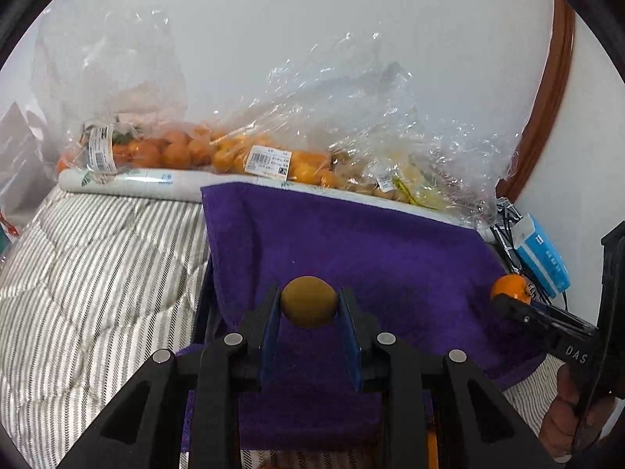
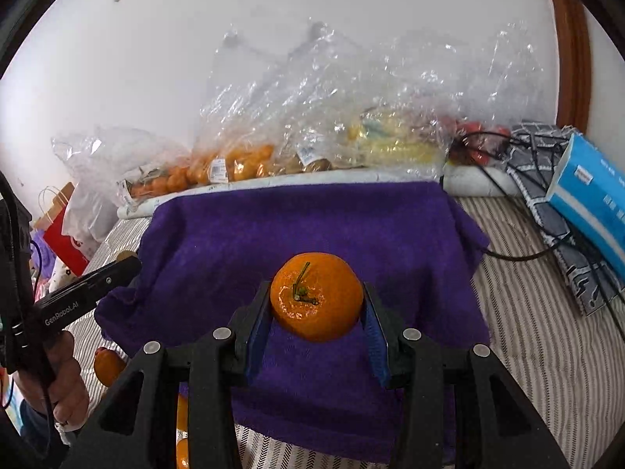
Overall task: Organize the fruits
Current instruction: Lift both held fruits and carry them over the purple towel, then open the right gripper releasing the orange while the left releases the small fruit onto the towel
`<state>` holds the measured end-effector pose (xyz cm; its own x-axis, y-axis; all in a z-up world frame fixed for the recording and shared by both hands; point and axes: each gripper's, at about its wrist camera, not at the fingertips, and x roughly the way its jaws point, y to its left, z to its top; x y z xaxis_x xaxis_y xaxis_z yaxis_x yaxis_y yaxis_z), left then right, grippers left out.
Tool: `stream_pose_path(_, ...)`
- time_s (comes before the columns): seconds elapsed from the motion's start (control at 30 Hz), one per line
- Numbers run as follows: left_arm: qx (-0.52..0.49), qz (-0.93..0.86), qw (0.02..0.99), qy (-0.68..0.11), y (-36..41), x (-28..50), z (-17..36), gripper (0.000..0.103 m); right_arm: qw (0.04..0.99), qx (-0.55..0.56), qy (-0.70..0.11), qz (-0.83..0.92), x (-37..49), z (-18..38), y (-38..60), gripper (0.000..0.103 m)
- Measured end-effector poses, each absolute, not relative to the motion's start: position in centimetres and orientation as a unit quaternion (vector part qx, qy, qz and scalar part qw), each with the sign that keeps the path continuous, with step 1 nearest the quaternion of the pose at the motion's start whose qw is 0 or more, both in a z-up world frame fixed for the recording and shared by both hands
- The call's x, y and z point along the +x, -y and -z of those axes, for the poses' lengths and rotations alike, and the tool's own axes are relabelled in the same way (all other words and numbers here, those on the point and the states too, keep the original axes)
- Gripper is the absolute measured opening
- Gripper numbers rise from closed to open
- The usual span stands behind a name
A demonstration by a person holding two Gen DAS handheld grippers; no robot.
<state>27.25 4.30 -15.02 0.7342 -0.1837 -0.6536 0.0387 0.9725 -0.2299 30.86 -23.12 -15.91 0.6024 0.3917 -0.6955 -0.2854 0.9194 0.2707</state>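
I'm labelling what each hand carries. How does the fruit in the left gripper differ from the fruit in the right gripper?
Colour: the left gripper holds a dull olive-brown round fruit; the right gripper holds a bright glossy orange mandarin.
Size: the brown fruit looks smaller in its view than the mandarin does in its own.
Detail: the mandarin shows a green stem facing the camera; the brown fruit shows none.
Shared: both are pinched between blue pads above the purple towel.

I can't read the labels on the fruit bags; their print is too small. Whatever sits under the purple towel is hidden. Two oranges at lower left are half covered by my right hand-held gripper.
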Motion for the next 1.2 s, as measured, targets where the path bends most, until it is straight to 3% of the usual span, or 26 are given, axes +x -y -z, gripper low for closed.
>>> stream_pose_path(0.43,-0.072,0.054,0.911,-0.402,-3.2,28.1,16.7,0.028,0.885,0.023,-0.424,-0.191,31.1,17.4,21.2,0.044)
stream_pose_path(0.63,-0.076,0.053,0.907,-0.410,-3.4,28.2,16.8,0.028,0.892,0.024,-0.409,-0.192,30.6,16.8,21.5,0.050)
stream_pose_path(0.7,-0.078,0.057,0.907,-0.409,-3.3,28.1,16.7,0.030,0.896,0.019,-0.402,-0.187,30.5,16.6,21.5,0.054)
stream_pose_path(0.83,-0.079,0.062,0.911,-0.399,-3.2,27.7,16.1,0.046,0.898,0.017,-0.399,-0.182,30.2,16.3,21.6,0.058)
stream_pose_path(1.2,-0.086,0.060,0.926,-0.363,-3.4,26.5,14.7,0.048,0.922,0.004,-0.347,-0.172,28.3,14.6,21.2,0.062)
